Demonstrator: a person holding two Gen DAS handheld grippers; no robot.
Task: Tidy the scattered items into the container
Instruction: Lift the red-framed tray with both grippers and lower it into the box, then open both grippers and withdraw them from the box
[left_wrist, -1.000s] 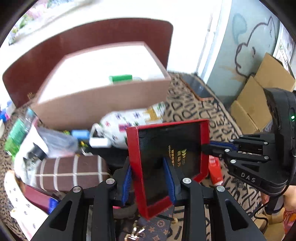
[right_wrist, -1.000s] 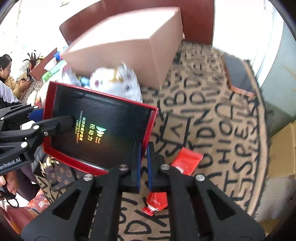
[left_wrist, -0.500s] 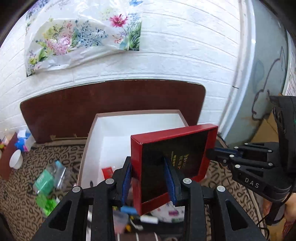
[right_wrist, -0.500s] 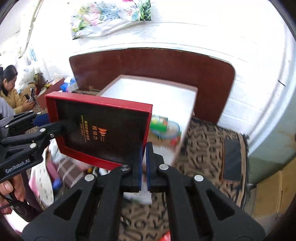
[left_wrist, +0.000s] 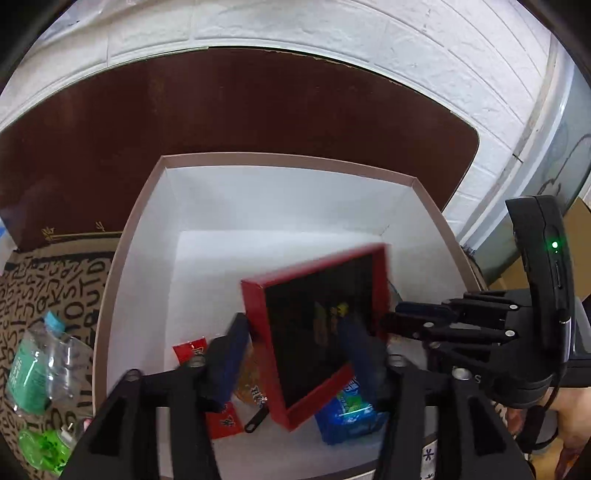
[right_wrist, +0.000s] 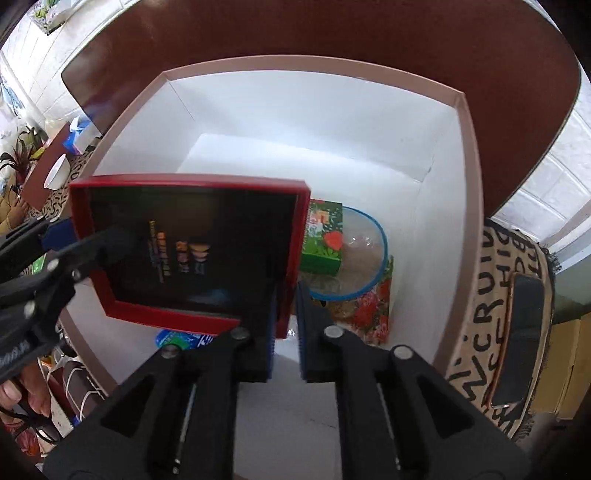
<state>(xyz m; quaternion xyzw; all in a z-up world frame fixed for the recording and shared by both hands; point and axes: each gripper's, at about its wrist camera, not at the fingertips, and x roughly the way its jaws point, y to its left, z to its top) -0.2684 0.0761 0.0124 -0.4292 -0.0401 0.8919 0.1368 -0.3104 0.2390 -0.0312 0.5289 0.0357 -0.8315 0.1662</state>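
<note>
A red box lid with a black inside (left_wrist: 321, 332) (right_wrist: 192, 251) hangs tilted inside the big white container (left_wrist: 288, 199) (right_wrist: 295, 107). My left gripper (left_wrist: 295, 343) has opened: its blue pads stand apart on either side of the lid's left wall, and the lid looks blurred. My right gripper (right_wrist: 286, 314) straddles the lid's right wall with a small gap showing, so its grip is unclear. In the container lie red packets (left_wrist: 188, 350), a blue packet (left_wrist: 347, 413), a green box (right_wrist: 323, 240) and a round blue-rimmed lid (right_wrist: 365, 258).
A dark brown board (left_wrist: 236, 110) stands behind the container against the white brick wall. A crushed plastic bottle (left_wrist: 37, 365) and green items (left_wrist: 40, 443) lie left of the container on the patterned cloth (left_wrist: 55, 288). A dark flat case (right_wrist: 524, 332) lies to the right.
The lid has gone from above the container's rim down into it. My left gripper's jaws have spread apart off the lid's wall. The right gripper came down with the lid.
</note>
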